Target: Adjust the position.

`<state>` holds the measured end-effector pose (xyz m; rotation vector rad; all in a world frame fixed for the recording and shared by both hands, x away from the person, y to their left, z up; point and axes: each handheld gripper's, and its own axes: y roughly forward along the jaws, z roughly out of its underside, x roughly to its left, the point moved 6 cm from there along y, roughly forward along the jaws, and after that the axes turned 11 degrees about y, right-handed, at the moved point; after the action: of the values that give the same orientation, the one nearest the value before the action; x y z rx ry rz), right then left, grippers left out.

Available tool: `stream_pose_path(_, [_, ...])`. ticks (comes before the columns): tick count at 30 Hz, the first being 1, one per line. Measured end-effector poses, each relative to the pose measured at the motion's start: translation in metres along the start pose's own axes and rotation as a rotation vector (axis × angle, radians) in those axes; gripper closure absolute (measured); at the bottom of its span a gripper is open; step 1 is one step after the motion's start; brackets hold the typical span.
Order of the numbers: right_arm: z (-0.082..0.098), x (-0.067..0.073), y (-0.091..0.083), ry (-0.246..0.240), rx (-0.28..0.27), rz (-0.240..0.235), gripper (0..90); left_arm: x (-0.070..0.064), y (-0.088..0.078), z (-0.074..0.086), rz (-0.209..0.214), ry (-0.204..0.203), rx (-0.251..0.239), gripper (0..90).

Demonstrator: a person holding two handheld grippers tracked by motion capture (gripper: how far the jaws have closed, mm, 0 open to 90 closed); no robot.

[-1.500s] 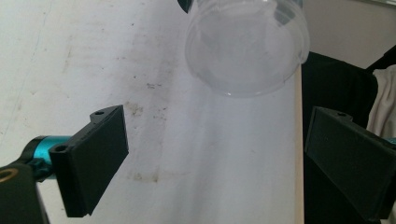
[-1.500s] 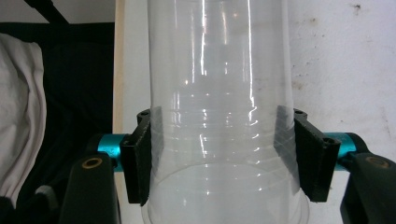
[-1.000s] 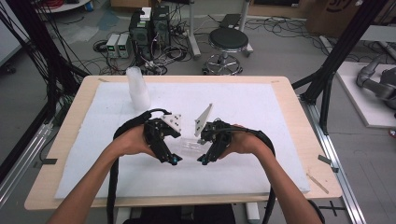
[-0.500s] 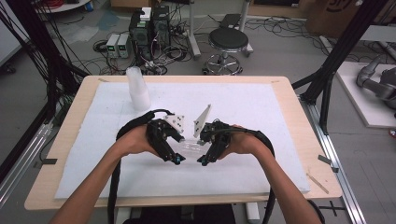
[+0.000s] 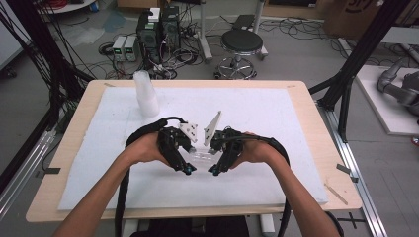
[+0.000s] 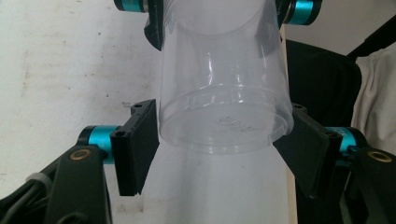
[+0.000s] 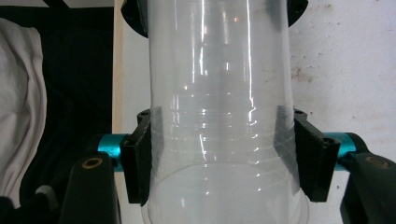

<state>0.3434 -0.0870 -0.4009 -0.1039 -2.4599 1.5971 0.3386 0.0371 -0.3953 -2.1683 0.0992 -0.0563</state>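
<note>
Item: clear plastic cup [image 5: 201,154], or possibly a nested pair — we cannot tell which — lying level in the air just above the white mat [image 5: 276,123], at the near middle of the table [image 5: 306,106], between our two hands. We are holding its rim end in the right gripper [image 5: 216,170], whose jaws are clamped on the ribbed band near the mouth [image 7: 224,135]. We are bringing the left gripper [image 5: 187,170] onto the base end [image 6: 224,130]; its jaws have just been closing around the cup, and in the left gripper view the pads are standing right at the wall, though we cannot tell whether they are pressing yet. Step in hand, as we are judging it: taking a two-sided grip on the cup, likely to pull one cup off another. The next move is calling for a firm left-side hold without crushing the thin wall, then a straight pull apart along the cup's axis. Also listed: a stack of clear cups [image 5: 146,96] standing upright at the far left of the mat, well apart from our hands.
</note>
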Motion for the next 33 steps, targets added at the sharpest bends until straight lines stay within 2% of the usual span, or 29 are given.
stream_pose_path(3, [0.0002,-0.0003,0.0006,0.002,0.005,0.002,33.6,0.001,-0.0009,-0.0009,0.002,0.012,0.019,31.7])
stream_pose_path(8, [0.0008,-0.0005,0.0016,-0.001,0.015,0.007,33.6,0.0007,-0.0014,-0.0043,0.009,0.005,0.0,36.5])
stream_pose_path(9, [0.0012,0.0,0.0018,0.004,0.019,0.004,33.6,0.0015,-0.0016,-0.004,0.01,0.018,0.006,37.5])
stream_pose_path(13, [0.0012,0.0002,0.0019,0.0,0.02,0.004,33.7,0.0006,-0.001,-0.0039,0.009,0.017,0.007,40.7])
stream_pose_path(18, [0.0012,0.0001,0.0012,0.002,0.017,0.004,33.7,0.0006,-0.0015,-0.0038,0.008,0.013,-0.003,41.4])
stream_pose_path(19, [0.0011,-0.0001,0.0009,0.001,0.015,0.008,33.7,0.0015,-0.0021,-0.0031,0.007,0.024,0.002,41.5])
stream_pose_path(23, [0.0011,-0.0002,0.0008,0.003,0.014,0.009,33.4,0.0006,-0.0016,-0.0032,0.005,0.014,-0.01,41.8])
stream_pose_path(26, [0.0005,-0.001,0.0011,-0.001,0.008,0.016,30.2,0.0019,-0.0024,-0.0024,0.0,0.022,-0.003,41.9])
stream_pose_path(28, [0.0006,-0.0009,0.0015,0.015,0.009,0.001,28.7,0.0015,-0.0028,-0.0023,0.001,0.02,-0.006,42.0])
stream_pose_path(33, [0.0005,-0.001,0.0018,0.016,0.003,-0.016,27.0,0.0012,-0.0031,-0.001,-0.002,0.022,-0.009,42.0])
